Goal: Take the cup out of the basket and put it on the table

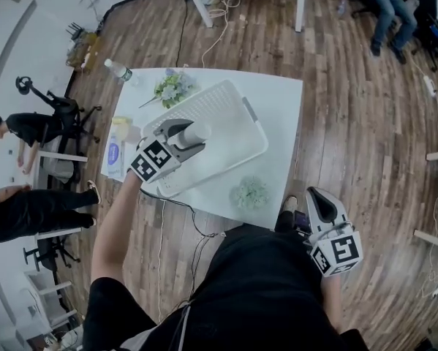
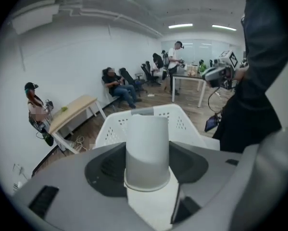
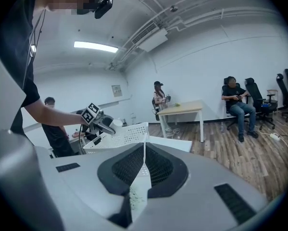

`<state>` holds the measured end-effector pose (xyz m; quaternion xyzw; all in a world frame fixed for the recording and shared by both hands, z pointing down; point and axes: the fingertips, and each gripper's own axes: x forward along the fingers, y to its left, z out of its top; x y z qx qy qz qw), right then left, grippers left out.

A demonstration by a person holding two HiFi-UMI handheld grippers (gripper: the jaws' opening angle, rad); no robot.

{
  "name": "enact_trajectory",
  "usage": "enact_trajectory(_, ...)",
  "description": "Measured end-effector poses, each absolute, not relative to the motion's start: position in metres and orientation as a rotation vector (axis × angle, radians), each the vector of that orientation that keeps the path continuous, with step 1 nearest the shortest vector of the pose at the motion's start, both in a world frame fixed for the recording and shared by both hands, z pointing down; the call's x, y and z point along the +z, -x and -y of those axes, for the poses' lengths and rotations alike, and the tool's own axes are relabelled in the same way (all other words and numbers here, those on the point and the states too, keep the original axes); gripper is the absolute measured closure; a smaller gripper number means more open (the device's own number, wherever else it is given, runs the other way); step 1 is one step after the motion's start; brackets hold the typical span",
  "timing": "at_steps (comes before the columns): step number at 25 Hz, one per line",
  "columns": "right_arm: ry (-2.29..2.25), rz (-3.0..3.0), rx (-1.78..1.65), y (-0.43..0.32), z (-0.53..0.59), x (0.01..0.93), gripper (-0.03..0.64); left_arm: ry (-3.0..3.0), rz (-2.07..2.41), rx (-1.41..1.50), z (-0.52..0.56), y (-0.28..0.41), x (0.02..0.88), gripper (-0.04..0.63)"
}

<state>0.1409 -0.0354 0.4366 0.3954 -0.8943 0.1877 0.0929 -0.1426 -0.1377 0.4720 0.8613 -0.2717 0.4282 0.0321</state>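
**Cup clamped in left gripper, over the basket**

Counts:
- One white cup (image 1: pixel 197 131).
- One white perforated basket (image 1: pixel 222 108).
- One white table (image 1: pixel 277 115).
- Two grippers.
- On the table beside the basket: one clear bottle (image 1: pixel 118 69) at the far left corner, one flower bunch (image 1: pixel 173 88) just beside the basket's far end, one pale green bunch (image 1: pixel 250 193) near the front edge, and one flat packet (image 1: pixel 115 152) at the left edge.
- Two bystanders at the left, (image 1: pixel 28 126) and (image 1: pixel 21 210).
- At least one seated person (image 1: pixel 387 6) at the far right.

Grippers:
- The left gripper (image 1: pixel 188 139) is above the basket's near-left part. The left gripper view shows the cup between its jaws, with both pads pressed against the cup's sides.
- The cup lies along the jaws, with its wider rim toward the gripper body and its narrower end pointing away.
- The right gripper (image 1: pixel 318 198) is off the table, at the person's right side. Its jaws are closed together with nothing between them.

Hidden or unclear:
- The left gripper and its marker cube cover the basket's near-left corner.
- From above I cannot tell whether the cup is clear of the basket's rim. In the right gripper view it sits about level with the rim.
- The print on the packet is too small to read.
- The seated figure at the far right is cut off by the frame edge, so that count is uncertain.
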Motion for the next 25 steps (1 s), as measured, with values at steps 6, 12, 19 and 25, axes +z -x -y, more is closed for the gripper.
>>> enact_trajectory(6,-1.064,2.712,0.534,-0.134,0.039,0.437,0.591,-2.789,1.144,1.025,0.119,0.116,0.405,0.341)
enact_trajectory(12,-0.887,2.749,0.469,-0.106,0.036,0.425,0.591,-2.778,1.407,0.750,0.078,0.124,0.350,0.339)
enact_trajectory(19,-0.637,2.792,0.430,-0.076,0.027,0.437,0.591,-2.638,1.780,0.445,0.014,0.137,0.329,0.336)
enact_trajectory(25,-0.505,2.798,0.398,-0.037,0.018,0.429,0.591,-2.479,2.048,0.291,-0.048,0.159,0.330,0.330)
